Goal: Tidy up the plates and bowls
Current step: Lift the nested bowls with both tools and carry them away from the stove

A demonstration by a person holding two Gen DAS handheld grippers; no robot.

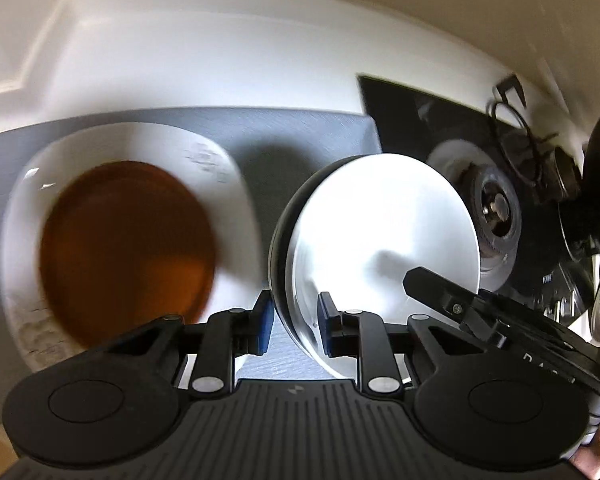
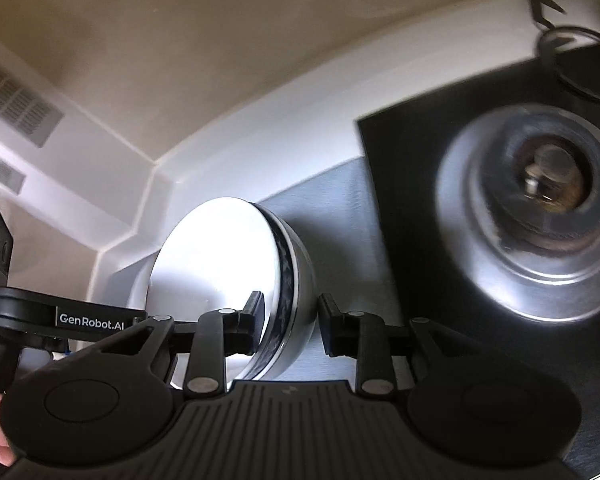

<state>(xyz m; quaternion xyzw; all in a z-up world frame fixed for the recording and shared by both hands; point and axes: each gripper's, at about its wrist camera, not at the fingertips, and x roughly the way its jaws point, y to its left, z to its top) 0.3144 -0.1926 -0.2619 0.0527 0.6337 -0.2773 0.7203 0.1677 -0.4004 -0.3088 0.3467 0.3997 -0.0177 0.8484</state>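
A: Where's the bowl point(image 1: 380, 232)?

B: Tipped on its side over the grey counter point(image 1: 300, 136), white inside facing the left camera, dark patterned band point(image 2: 286, 280) showing from the right; both tools meet at it.

A: The jaws?

B: The left gripper point(image 1: 294, 326) has its blue pads either side of the lower rim, seemingly clamped on it; the right gripper point(image 2: 288, 320) has one finger inside the bowl and one outside the wall, with a gap at the outer finger, so I cannot tell if it grips.

A: Around it?

B: A white plate point(image 1: 236, 184) carrying a brown plate point(image 1: 128, 248) lies just beside it, toward the counter's left; the black stove point(image 2: 412, 208) with its burner point(image 2: 540, 208) adjoins the counter's right edge.

A: Progress?

B: Two plates stacked, I'd judge; the bowl isn't set down yet.
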